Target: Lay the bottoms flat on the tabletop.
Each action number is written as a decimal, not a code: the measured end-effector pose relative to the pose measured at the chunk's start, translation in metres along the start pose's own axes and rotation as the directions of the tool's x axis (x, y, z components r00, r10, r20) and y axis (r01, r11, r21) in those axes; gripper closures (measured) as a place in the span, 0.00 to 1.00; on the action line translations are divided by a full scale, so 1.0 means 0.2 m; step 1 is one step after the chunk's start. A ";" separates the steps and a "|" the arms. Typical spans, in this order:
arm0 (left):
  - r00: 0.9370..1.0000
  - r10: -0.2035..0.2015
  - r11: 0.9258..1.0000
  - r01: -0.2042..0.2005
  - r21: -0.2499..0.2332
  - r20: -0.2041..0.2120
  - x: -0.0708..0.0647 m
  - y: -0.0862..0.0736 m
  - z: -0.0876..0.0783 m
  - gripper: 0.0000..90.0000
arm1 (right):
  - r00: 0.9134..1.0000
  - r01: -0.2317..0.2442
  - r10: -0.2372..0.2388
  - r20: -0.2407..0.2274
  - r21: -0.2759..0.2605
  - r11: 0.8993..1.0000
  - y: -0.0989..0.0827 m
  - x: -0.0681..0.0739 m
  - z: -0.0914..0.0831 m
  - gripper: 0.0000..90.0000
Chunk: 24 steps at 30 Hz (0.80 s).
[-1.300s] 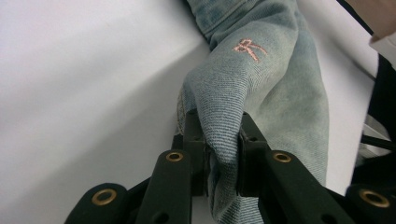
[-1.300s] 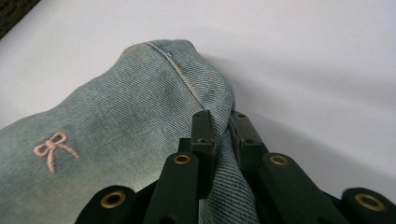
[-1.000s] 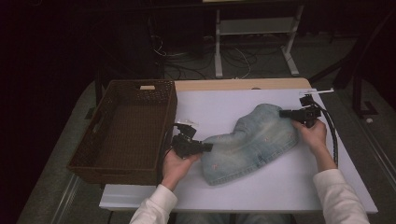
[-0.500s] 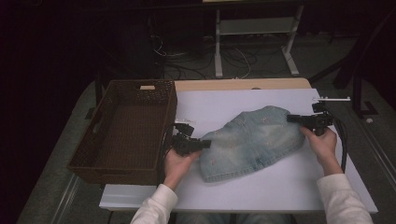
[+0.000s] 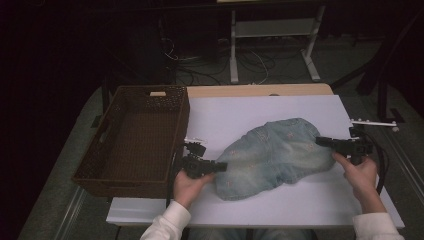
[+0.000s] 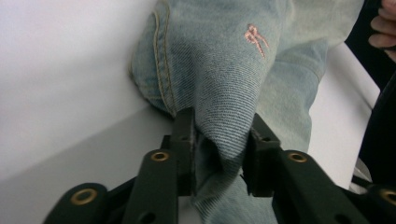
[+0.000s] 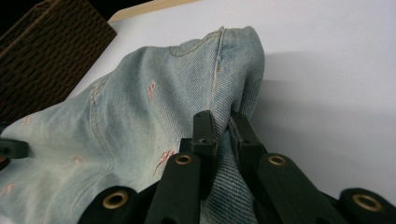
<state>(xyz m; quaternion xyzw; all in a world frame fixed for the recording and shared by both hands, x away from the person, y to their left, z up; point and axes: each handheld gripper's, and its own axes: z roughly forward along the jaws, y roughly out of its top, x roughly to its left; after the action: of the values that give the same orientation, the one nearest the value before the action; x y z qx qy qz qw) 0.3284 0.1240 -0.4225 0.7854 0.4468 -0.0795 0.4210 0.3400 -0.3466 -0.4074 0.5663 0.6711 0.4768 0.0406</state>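
A: What's different at the left hand-held gripper (image 6: 217, 154)?

B: Its jaws have just been opening. A fold of the denim garment (image 5: 272, 156) sits between them, and the pads look to be only loosely on it now.

A: And the right hand-held gripper (image 7: 223, 135)?

B: Nearly closed, pinching a ridge of denim at the other end. It has swung outward from where it was a second ago, so the cloth that was bunched up between the two now lies stretched and flatter on the table (image 5: 300, 210).

A: Meaning?

B: I'd judge the spreading is about done and the left end is being let go. The wicker basket (image 5: 132, 145) sits just beyond the left one, with nothing in it.
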 end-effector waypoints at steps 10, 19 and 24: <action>0.999 0.042 0.996 -0.043 0.075 0.017 -0.02 -0.03 0.02 0.87 | 1.000 -0.012 0.013 -0.027 0.025 1.000 -0.13 0.04 -0.12 0.91; 0.997 0.063 0.987 -0.069 0.143 0.048 -0.04 -0.05 0.03 0.88 | 0.999 -0.041 0.044 -0.030 0.094 0.995 -0.24 0.03 -0.16 0.91; 0.995 0.070 0.982 -0.082 0.173 0.075 -0.05 -0.06 0.04 0.92 | 1.000 -0.020 0.021 -0.003 0.154 0.988 -0.31 0.04 -0.18 0.91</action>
<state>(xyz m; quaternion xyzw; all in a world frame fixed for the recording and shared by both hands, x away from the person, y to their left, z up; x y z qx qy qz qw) 0.3161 0.1149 -0.4296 0.8328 0.3930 -0.1291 0.3679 0.2701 -0.3558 -0.4263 0.5736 0.7001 0.4251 -0.0096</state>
